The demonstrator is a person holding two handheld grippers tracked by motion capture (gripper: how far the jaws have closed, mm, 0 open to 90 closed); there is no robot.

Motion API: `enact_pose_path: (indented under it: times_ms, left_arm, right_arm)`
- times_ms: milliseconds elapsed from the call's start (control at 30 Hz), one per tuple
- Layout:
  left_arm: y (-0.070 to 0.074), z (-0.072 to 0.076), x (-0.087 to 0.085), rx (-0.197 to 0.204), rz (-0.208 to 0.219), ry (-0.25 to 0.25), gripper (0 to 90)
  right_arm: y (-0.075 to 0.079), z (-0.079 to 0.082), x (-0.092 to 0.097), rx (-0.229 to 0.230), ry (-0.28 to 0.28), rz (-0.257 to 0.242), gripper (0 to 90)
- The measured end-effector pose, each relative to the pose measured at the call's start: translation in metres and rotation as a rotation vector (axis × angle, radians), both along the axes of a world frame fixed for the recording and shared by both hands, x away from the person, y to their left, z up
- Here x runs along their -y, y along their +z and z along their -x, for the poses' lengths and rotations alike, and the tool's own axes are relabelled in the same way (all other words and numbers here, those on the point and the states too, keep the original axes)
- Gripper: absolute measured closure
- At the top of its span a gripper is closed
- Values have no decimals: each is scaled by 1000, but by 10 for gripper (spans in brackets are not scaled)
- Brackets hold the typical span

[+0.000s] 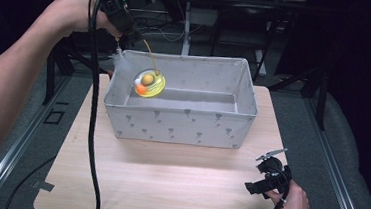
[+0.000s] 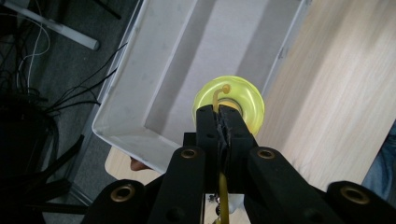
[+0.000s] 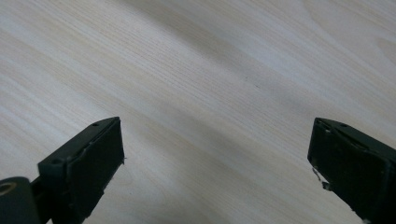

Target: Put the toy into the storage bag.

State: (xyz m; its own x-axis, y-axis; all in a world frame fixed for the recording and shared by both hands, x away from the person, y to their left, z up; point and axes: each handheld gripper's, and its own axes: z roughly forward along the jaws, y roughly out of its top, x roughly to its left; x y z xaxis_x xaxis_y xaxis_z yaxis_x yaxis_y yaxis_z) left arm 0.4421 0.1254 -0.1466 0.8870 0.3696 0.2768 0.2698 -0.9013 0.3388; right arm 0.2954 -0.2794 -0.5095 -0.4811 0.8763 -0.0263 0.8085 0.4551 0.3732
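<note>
Pale wood tabletop [image 1: 167, 183] spreads under both my hands, with a grey fabric bin [image 1: 179, 126] standing on its far half. My left gripper [image 2: 219, 109] has its jaws pressed together on a thin yellow stalk, and from that stalk a translucent yellow toy [image 1: 149, 83] with small balls inside hangs above the bin's left end. My right gripper [image 3: 215, 154] rests low at the table's near right corner, jaws spread wide, nothing between them but bare wood.
</note>
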Motion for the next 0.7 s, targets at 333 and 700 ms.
enact_pose_path:
  times_ms: [333, 700]
  left_arm:
    - [-4, -17, 0, -3, 18, 58, 880]
    - [-17, -38, -5, 0, 50, 133, 880]
  right_arm:
    - [1, 1, -1, 13, -5, -23, 34]
    - [2, 1, -1, 8, 7, -11, 34]
